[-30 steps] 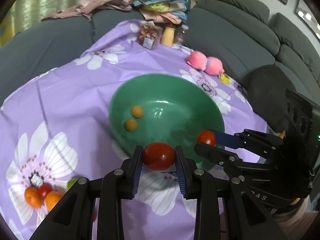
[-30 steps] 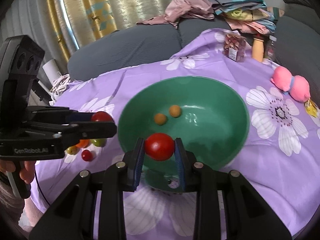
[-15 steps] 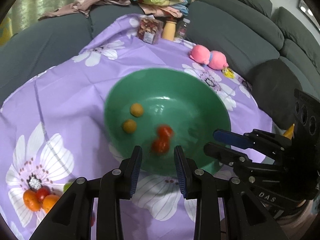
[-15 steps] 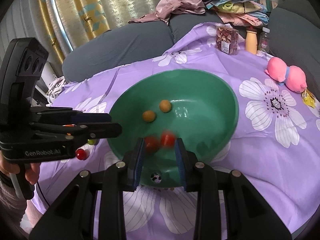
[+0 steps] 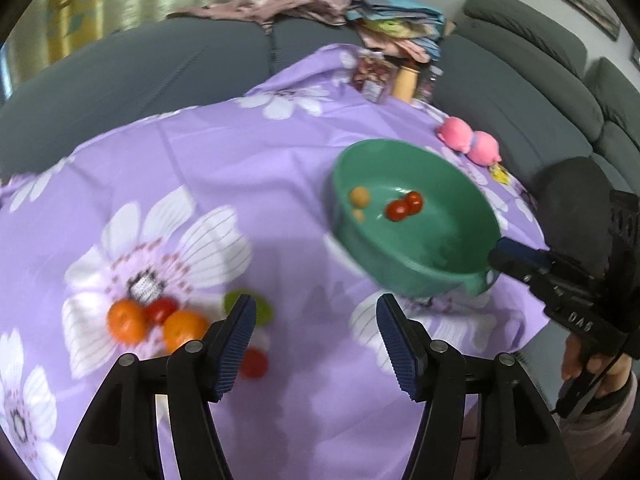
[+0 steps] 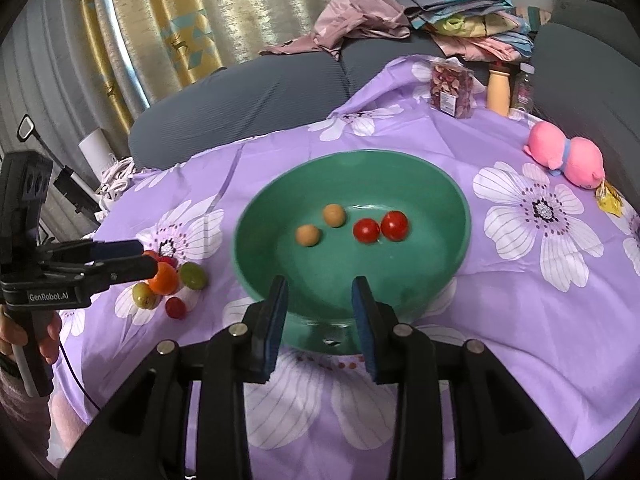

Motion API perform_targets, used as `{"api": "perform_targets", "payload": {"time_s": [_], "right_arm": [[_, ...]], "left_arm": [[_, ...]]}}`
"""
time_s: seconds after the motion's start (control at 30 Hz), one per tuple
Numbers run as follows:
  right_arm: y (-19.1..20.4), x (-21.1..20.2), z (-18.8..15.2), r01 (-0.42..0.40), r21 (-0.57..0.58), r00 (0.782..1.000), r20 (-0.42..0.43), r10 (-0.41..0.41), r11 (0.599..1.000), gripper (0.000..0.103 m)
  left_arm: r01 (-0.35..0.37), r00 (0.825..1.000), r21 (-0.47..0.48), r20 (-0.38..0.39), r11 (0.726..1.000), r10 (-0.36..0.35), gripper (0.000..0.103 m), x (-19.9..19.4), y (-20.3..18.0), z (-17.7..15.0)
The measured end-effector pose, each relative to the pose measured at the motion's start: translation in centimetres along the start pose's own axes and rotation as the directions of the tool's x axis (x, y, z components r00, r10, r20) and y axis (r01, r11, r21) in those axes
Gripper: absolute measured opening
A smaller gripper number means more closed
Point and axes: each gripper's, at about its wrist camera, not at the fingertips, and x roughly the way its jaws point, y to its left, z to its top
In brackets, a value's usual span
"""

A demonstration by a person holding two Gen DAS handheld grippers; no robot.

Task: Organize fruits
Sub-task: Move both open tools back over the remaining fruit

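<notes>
Round green plastic bowl (image 6: 460,216) on purple flowered tablecloth (image 6: 520,300); inside: two red cherry tomatoes (image 6: 380,226) touching, two small tan round fruits (image 6: 320,224) beside them
Left gripper (image 5: 316,336): jaws opening, spread, nothing between, over loose fruit pile (image 5: 156,320) – oranges, red tomatoes, green fruit on cloth, left of bowl
Right gripper (image 6: 320,312): jaws opening, narrow gap, empty, at bowl's near rim
Pink plush toy (image 6: 566,156) far right of bowl

Green bowl (image 6: 460,248); purple cloth (image 6: 520,300), white flowers
</notes>
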Motion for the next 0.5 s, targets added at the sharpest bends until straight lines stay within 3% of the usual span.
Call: {"api": "perform_targets", "payload": {"time_s": [0.4,0.5], "right_arm": [[4.5,-0.6,-0.4,-0.056,-0.087,0.998,-0.02,0.054,0.995,0.044],[5.3,-0.7,-0.6,-0.069,-0.103,0.997,-0.029,0.066,0.992,0.048]], "left_arm": [[-0.04,0.999,-0.101,-0.011,0.994,0.039,0.063,-2.4,3.6,-4.0],[-0.05,0.999,-0.113,-0.006,0.992,0.049,0.086,-2.9,4.0,-4.6]]}}
